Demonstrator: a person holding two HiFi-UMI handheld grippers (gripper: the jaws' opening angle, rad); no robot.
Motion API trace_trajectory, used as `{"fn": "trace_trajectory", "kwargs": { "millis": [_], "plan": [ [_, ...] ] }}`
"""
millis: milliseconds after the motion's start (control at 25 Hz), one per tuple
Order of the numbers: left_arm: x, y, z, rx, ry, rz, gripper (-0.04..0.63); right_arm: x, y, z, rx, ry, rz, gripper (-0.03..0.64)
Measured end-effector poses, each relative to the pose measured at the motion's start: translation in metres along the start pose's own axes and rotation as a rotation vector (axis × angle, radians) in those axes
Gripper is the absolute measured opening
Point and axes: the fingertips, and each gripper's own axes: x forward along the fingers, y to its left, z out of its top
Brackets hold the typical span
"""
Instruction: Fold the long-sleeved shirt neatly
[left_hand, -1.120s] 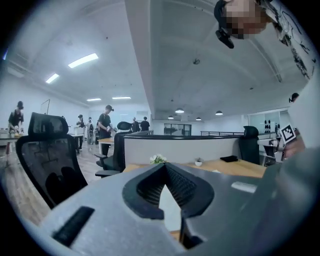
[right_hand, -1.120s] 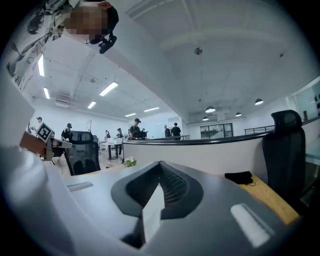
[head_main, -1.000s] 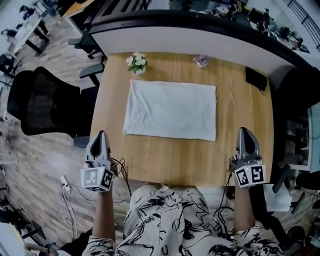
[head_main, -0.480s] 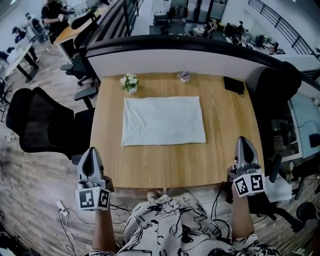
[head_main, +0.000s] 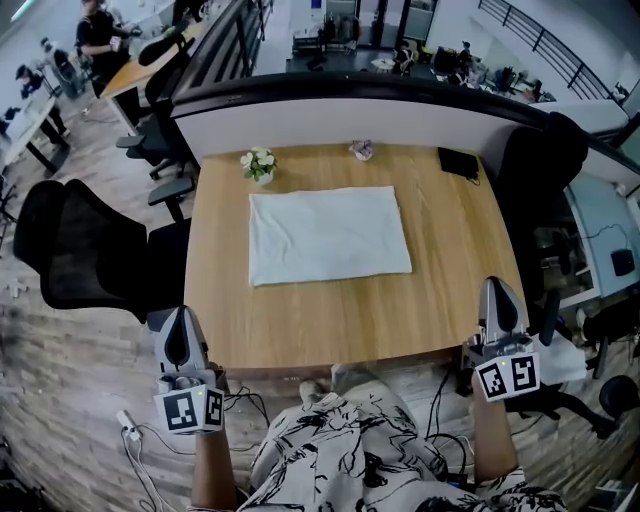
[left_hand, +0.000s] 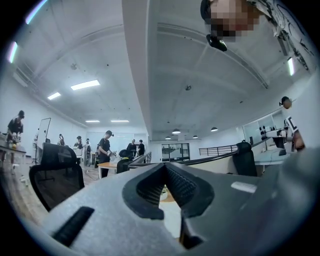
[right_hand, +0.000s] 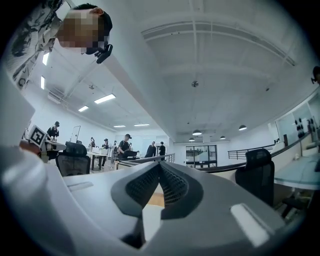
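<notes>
Both grippers have drawn back from the table's near edge toward the person since a second ago, while the long-sleeved shirt (head_main: 328, 235) has stayed where it was: a white, flat, folded rectangle lying in the middle of the wooden table (head_main: 455, 290), somewhat nearer the far edge. Just beyond its far left corner stands a small pot of white flowers (head_main: 259, 163); a small pale purple thing (head_main: 362, 150) sits at the far edge and a flat black device (head_main: 459, 163) near the far right corner (what it is cannot be told). The left gripper (head_main: 180, 325) hangs off the table's near left corner and the right gripper (head_main: 498, 295) off its near right corner, both well apart from the shirt, each with its ribbed jaws pressed together on nothing. Behind the table curves a white partition with a dark top (head_main: 350, 110); black office chairs stand at the left (head_main: 80, 250) and right (head_main: 545, 165), cables (head_main: 135, 440) trail over the wood-plank floor (head_main: 50, 380), and people (head_main: 97, 35) work at desks in the open office beyond. Print shows only as black-and-white square markers on the cubes (head_main: 190, 410).
</notes>
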Motion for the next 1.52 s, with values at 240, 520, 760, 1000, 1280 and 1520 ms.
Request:
{"fn": "trace_trajectory", "kwargs": {
  "millis": [240,520,760,1000,1280,1520],
  "plan": [
    [-0.029,0.018,-0.002,0.002,0.018,0.027,0.003,-0.025,0.011,-0.002,0.003,0.021,-0.033,0.006],
    [-0.051,0.028,-0.003,0.011,0.024,0.106,0.003,-0.022,0.003,-0.015,-0.001,0.033,-0.032,0.006],
    [-0.057,0.026,-0.003,0.024,0.013,0.149,0.003,-0.022,-0.018,-0.012,-0.005,0.005,-0.026,0.006],
    [-0.05,0.011,-0.017,0.007,0.036,0.162,0.003,-0.018,-0.029,-0.018,-0.001,0.006,-0.018,0.006],
    [-0.036,-0.005,-0.016,0.022,0.045,0.134,0.003,-0.007,-0.026,-0.02,0.015,0.008,0.008,0.006],
    [-0.032,-0.004,-0.011,0.024,0.042,0.134,0.003,-0.003,-0.023,-0.023,0.016,0.018,0.018,0.006]
  ]
}}
